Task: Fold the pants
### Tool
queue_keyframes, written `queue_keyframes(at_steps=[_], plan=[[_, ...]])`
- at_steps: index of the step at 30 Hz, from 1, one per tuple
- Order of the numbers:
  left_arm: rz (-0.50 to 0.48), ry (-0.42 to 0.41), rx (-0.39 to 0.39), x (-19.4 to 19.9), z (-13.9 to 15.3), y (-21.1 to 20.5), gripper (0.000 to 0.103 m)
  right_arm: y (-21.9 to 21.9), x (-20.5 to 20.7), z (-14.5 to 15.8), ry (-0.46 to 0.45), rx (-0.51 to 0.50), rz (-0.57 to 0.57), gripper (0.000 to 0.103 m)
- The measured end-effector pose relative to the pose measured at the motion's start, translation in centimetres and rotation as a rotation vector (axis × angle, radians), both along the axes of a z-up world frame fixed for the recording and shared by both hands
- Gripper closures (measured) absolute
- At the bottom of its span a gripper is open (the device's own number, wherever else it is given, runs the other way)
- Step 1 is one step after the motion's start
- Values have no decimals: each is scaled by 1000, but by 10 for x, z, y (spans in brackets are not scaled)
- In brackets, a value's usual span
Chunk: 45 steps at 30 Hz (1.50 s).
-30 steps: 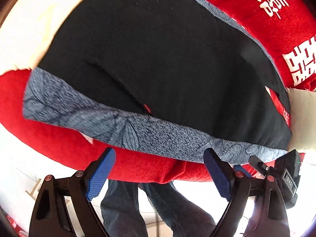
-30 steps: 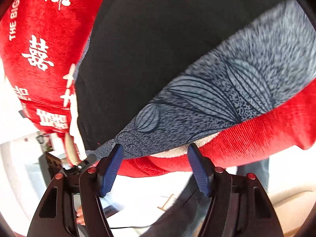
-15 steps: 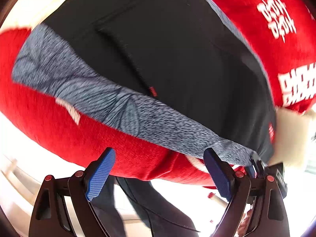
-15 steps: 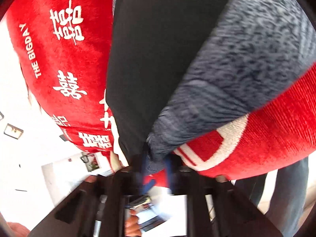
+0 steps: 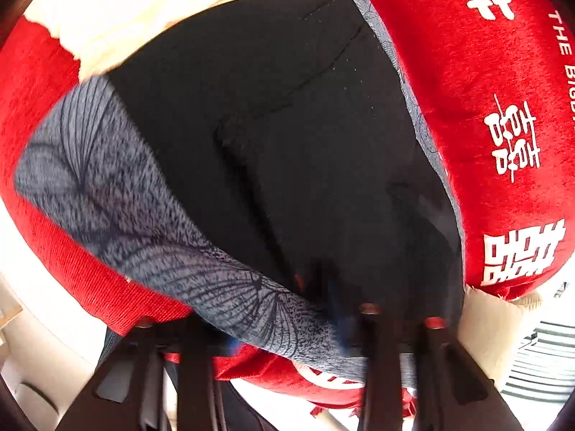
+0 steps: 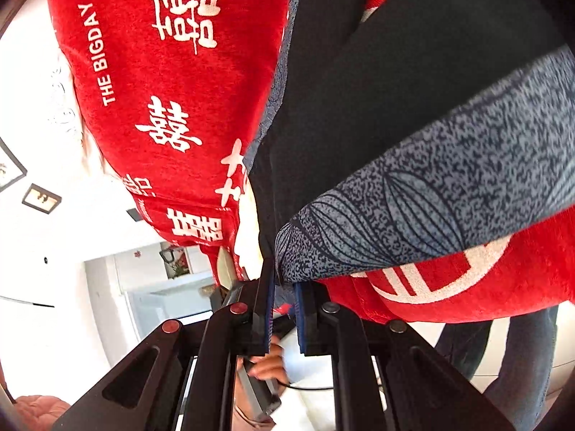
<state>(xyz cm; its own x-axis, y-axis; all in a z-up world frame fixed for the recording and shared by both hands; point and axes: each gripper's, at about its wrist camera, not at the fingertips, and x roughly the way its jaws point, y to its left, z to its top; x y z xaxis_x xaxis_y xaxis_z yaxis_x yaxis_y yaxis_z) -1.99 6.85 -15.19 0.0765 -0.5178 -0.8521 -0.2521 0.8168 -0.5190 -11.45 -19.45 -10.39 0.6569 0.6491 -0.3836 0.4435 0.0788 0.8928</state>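
Note:
Black pants (image 5: 287, 125) with a grey-blue leaf-print waistband (image 5: 118, 197) lie on a red blanket (image 5: 485, 72). In the left wrist view my left gripper (image 5: 287, 327) is blurred at the near edge. Its jaws are closing on the waistband, whose cloth lies between and over the fingers and hides most of the blue pads. In the right wrist view my right gripper (image 6: 284, 305) is shut on the waistband's end corner (image 6: 359, 237), pinched between its blue pads and raised off the blanket. The black pants (image 6: 377, 89) run away behind it.
The red blanket (image 6: 172, 89) carries white characters and hangs over the bed's near edge. A cream sheet (image 5: 161, 10) shows at the far side. A person's jeans legs (image 6: 521, 359) stand below the edge. A hand (image 6: 266, 366) shows under the right gripper.
My right gripper went from open to shut on the waistband corner and rose with it. My left gripper slid along the waistband, rolled, and its jaws came together on the cloth.

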Motion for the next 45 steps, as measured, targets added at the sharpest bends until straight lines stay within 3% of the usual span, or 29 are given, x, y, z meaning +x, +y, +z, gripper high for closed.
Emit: queue_keyframes(at_steps=[5, 11, 15, 22, 26, 31, 32, 33, 34, 35, 36, 37, 38, 39, 45], plan=[[-83, -116, 70, 20, 55, -20, 78, -12, 10, 9, -12, -34, 42, 93], [-150, -189, 41, 81, 98, -50, 78, -48, 67, 50, -97, -134, 84, 93], [-215, -256, 76, 138, 96, -86, 77, -80, 129, 63, -128, -227, 85, 93], [-298, -258, 190, 223, 39, -138, 76, -107, 230, 27, -19, -396, 153, 93], [-336, -221, 235, 244, 5, -153, 68, -106, 266, -3, 77, -474, 204, 93], [-330, -206, 170, 257, 12, -147, 52, -106, 286, -32, 186, -537, 233, 93], [-333, -231, 205, 258, 21, -142, 30, -106, 287, -34, 197, -542, 228, 93], [-330, -275, 253, 256, 34, -139, 16, -108, 288, -33, 206, -542, 220, 92], [-333, -318, 290, 254, 45, -134, 16, -109, 288, -33, 214, -541, 217, 90], [-356, -343, 316, 252, 54, -133, 16, -110, 288, -32, 218, -540, 216, 80], [-393, -357, 350, 249, 61, -132, 16, -112, 289, -29, 218, -537, 213, 61], [-424, -370, 383, 245, 65, -134, 16, -114, 290, -23, 203, -530, 201, 49], [-460, -384, 416, 238, 69, -136, 16, -114, 290, -17, 190, -525, 194, 27], [-506, -397, 436, 229, 72, -142, 16, -114, 291, -9, 172, -521, 182, 11], [-775, -406, 374, 154, 81, -195, 16, -117, 253, 44, 216, -635, 154, 8]])
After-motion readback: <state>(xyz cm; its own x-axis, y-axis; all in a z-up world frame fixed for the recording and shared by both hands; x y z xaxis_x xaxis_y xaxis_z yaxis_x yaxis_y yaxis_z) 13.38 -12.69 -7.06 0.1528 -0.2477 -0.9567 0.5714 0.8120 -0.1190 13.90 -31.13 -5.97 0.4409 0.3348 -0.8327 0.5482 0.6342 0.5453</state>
